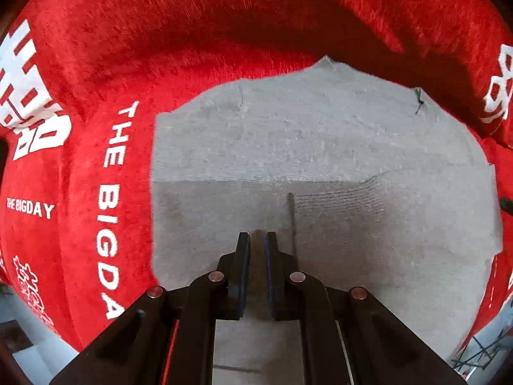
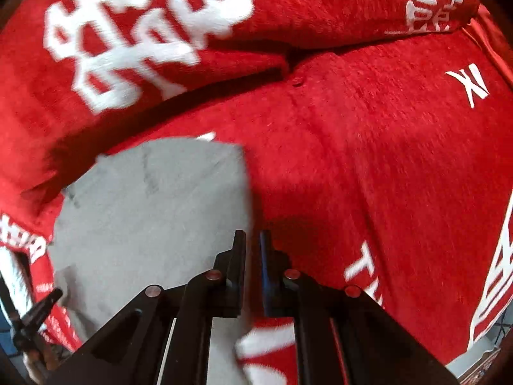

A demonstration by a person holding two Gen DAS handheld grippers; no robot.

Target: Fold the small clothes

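Lying flat, grey garment [image 1: 320,166] leaves red cover [image 2: 368,160] bare rightward.

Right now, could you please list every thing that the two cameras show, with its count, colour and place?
Garment: one, grey knit, lying flat on the red fabric with a fold line across it; its edge also shows in the right wrist view.
Cover: one, red plush with white letters and characters, under and around the garment.
Cushions: at least two, red with white characters, behind the garment.
Left gripper: one, black, above the garment's near part; jaws nearly closed, a narrow gap, nothing visibly pinched.
Right gripper: one, black, at the garment's right edge; jaws nearly closed, narrow gap, nothing between them.
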